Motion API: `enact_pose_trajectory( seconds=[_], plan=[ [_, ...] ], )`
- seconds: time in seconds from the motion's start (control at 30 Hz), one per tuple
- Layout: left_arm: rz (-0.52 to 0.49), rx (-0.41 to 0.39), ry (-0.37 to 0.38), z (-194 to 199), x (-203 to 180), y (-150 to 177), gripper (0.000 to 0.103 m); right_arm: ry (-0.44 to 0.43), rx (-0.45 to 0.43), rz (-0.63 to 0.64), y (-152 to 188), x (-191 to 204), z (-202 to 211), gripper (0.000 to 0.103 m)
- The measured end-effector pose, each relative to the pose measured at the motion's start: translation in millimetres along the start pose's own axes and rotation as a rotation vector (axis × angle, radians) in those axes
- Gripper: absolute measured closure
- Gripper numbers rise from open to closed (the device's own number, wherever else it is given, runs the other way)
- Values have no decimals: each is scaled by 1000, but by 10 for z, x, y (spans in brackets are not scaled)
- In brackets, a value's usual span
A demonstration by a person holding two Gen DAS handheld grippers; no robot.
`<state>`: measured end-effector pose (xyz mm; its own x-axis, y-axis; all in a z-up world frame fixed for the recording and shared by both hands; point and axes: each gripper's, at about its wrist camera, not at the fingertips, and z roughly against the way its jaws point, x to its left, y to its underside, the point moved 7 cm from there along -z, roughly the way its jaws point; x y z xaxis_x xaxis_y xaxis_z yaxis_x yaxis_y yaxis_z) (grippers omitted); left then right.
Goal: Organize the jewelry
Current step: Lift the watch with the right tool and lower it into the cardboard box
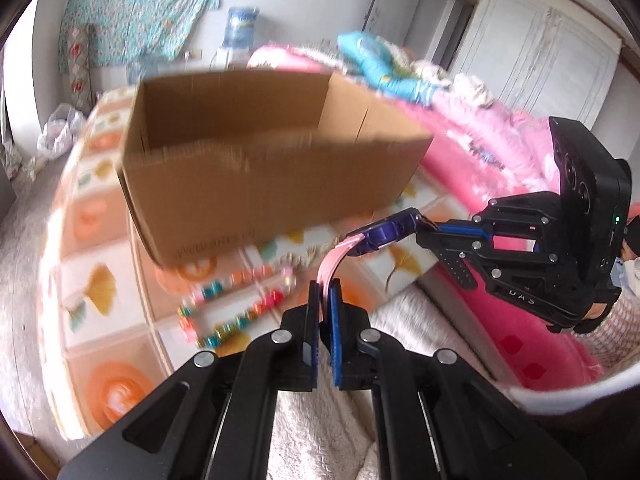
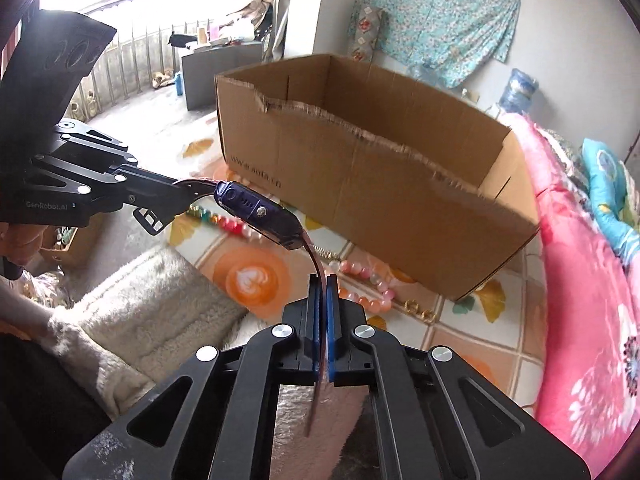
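Note:
A watch with a purple body and pink straps hangs in the air between my two grippers. In the left wrist view my left gripper is shut on one pink strap, and my right gripper grips the other end from the right. In the right wrist view my right gripper is shut on a strap whose tail hangs below the pads. There the watch arcs left to my left gripper. A colourful bead necklace and a pink bead string lie on the mat below.
An open cardboard box stands on the patterned mat just beyond the watch. Small gold pieces lie near its corner. A pink quilt borders the right side. A fluffy white blanket lies at the near left.

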<state>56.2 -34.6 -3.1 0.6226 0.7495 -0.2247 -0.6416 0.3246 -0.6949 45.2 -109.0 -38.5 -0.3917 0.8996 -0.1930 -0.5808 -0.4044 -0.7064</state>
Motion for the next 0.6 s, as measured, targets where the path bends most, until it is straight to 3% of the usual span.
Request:
enact_pose_trajectory(
  seconds=[0.17, 0.3, 0.43, 0.6],
  plan=[
    [-51, -130, -20, 300, 48, -682, 99, -4, -89, -14, -635, -256, 172, 102],
    [-27, -100, -35, 163, 270, -1167, 99, -71, -29, -54, -1063, -575, -211, 102],
    [40, 62, -57, -307, 632, -1433, 99, -192, 182, -137, -1203, -867, -970, 102],
    [82, 300, -101, -1034, 997, -1513, 99, -258, 427, -201, -1154, -1097, -1802, 102]
  ],
)
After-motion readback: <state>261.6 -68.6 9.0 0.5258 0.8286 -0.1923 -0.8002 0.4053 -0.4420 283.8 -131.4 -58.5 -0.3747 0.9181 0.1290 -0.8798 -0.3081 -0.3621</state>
